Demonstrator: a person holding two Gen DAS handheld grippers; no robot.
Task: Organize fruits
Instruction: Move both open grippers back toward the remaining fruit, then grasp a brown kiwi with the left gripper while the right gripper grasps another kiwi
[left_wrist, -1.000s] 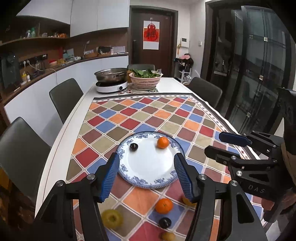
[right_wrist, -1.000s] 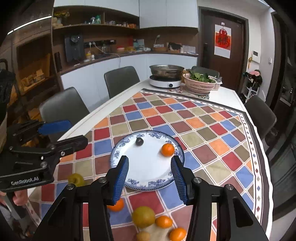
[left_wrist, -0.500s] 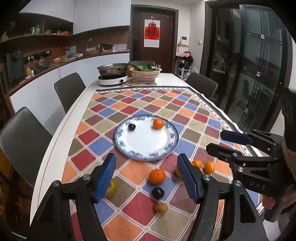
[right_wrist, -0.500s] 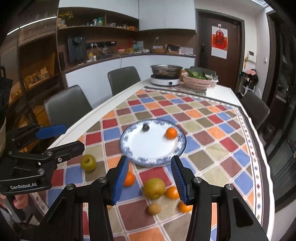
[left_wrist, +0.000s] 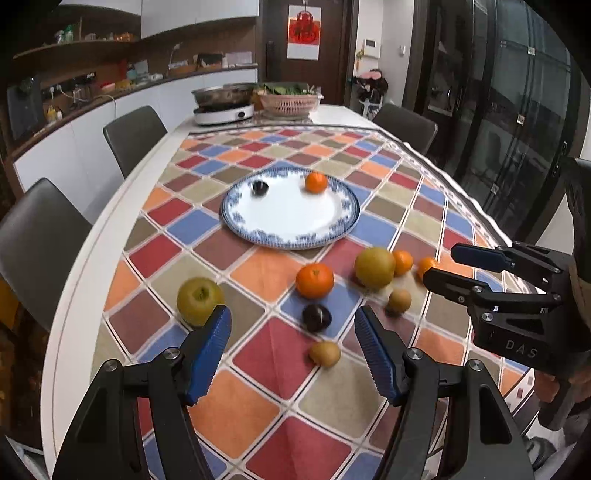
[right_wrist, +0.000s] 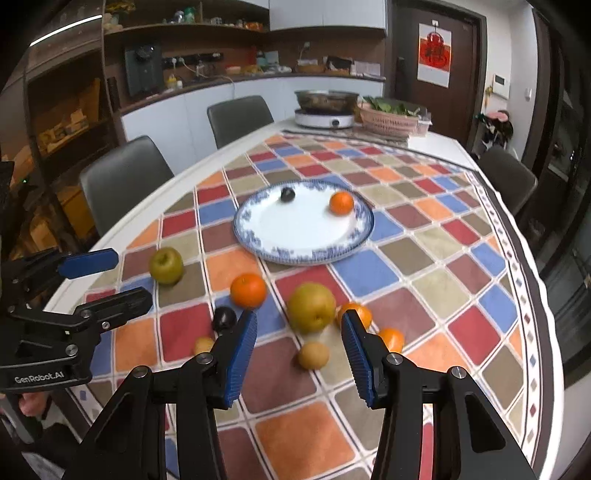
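- Sitting on the checked tablecloth (left_wrist: 266, 373) near the middle of the table: the blue-rimmed plate (left_wrist: 291, 242), holding only two fruits so far, a mandarin (left_wrist: 316, 182) and a dark plum (left_wrist: 259, 187), both near its far edge.
- Judging from that, standing at an early stage: two fruits in, eight lying loose on the cloth nearer than the plate.
- Lying loose, largest first: a yellow pear (right_wrist: 311, 307), a green apple (left_wrist: 200, 301), a big orange (left_wrist: 314, 280), two small mandarins (right_wrist: 391, 339) beside the pear, a second dark plum (left_wrist: 316, 316), and two small brown fruits (left_wrist: 324, 353), kind not clear.
- Hovering above the cloth with jaws spread and gripping nothing: the left gripper (left_wrist: 293, 349), roughly over the loose plum.
- Hovering likewise, spread and empty: the right gripper (right_wrist: 298, 354), lined up toward the pear and a small brown fruit.
- Showing from the right wrist only: a mandarin partly hidden behind the gripper's own right finger.
- Showing both small mandarins in the clear: the left wrist view.
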